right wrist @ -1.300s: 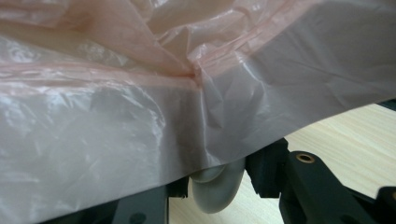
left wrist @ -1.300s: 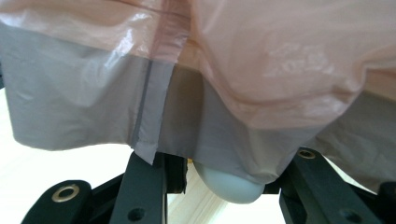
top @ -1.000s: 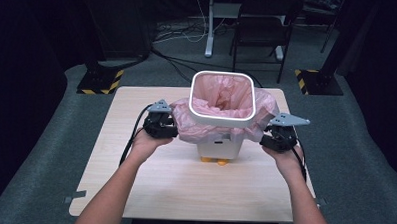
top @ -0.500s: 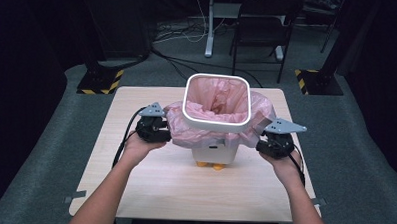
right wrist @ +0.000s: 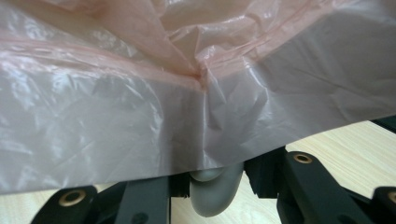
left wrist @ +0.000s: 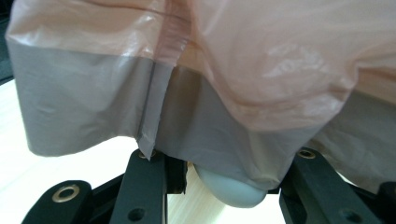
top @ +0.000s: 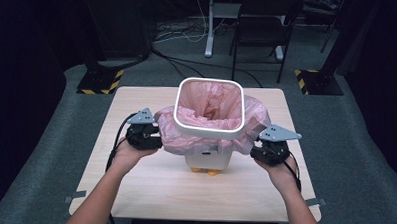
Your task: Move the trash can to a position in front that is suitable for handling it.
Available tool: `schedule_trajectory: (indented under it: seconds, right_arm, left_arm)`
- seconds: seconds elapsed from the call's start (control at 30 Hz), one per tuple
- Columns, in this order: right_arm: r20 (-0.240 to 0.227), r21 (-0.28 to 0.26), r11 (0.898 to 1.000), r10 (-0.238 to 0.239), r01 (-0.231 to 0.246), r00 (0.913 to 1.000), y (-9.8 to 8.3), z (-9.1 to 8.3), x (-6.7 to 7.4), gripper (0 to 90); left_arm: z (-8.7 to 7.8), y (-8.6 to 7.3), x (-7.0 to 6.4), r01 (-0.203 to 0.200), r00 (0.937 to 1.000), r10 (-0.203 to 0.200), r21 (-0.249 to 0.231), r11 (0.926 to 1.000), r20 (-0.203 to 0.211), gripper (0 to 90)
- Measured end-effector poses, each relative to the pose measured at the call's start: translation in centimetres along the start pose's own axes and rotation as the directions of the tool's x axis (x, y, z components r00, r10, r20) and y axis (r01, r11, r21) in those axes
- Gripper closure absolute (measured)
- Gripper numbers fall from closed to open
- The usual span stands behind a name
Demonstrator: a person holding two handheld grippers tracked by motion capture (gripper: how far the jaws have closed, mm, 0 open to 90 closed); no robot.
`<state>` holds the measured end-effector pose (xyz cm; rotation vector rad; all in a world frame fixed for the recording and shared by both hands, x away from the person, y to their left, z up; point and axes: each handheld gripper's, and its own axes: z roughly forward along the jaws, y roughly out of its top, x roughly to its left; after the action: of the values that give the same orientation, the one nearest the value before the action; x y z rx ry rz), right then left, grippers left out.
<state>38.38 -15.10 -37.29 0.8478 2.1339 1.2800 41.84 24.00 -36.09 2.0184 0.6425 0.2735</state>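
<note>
Small white bin (top: 208, 161) sits mid-table, nearer the front edge, pink liner (top: 185, 136) draped over its rim. My left gripper (top: 155, 140) and right gripper (top: 255, 151) each clamp a grey side lug through the film. Light, rigid shell; slippery, tearable plastic, so I judge the lugs the safest hold.

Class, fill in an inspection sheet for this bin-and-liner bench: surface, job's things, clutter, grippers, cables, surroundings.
Surface: pale wooden table, tape tabs at its near corners.
Job's things: white bin mid-table; pink liner folded out over its sides; white ring on top.
Clutter: nothing seen.
Grippers: left gripper and right gripper at the bin's sides, each closed on a rounded grey handle under the liner.
Cables: one black cable trails from each gripper; more on the floor behind.
Surroundings: grey carpet, black chair, striped stand bases.
</note>
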Motion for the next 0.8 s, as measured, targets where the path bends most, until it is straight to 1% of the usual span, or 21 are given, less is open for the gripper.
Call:
schedule_trajectory:
  seconds: [0.2,0.37,0.53,0.67,0.8]
  right_arm:
    - [-0.011,-0.018,1.0,-0.015,0.015,0.9998,0.5,-0.7,1.1,64.7]
    - [-0.021,-0.033,0.999,-0.031,0.03,0.9993,0.8,-1.3,2.1,64.7]
    - [-0.028,-0.042,0.998,-0.052,0.051,0.9982,1.0,-1.8,3.1,64.6]
    - [-0.036,-0.05,0.997,-0.059,0.057,0.9976,0.9,-2.1,3.8,64.5]
    - [-0.043,-0.046,0.997,-0.065,0.063,0.997,0.7,-2.4,4.4,64.5]
  left_arm:
    - [-1.2,-0.6,-0.7,-0.012,0.9999,0.012,-0.006,0.9999,-0.01,63.5]
    - [-2.4,-1.0,-1.4,-0.024,0.9996,0.024,-0.023,0.9995,-0.015,63.4]
    - [-3.3,-1.5,-2.0,-0.029,0.9993,0.029,-0.019,0.9994,-0.024,63.4]
    - [-3.9,-1.9,-2.5,-0.034,0.9991,0.034,-0.017,0.9993,-0.027,63.4]
    - [-4.4,-2.2,-3.0,-0.041,0.9988,0.041,-0.011,0.9991,-0.029,63.4]
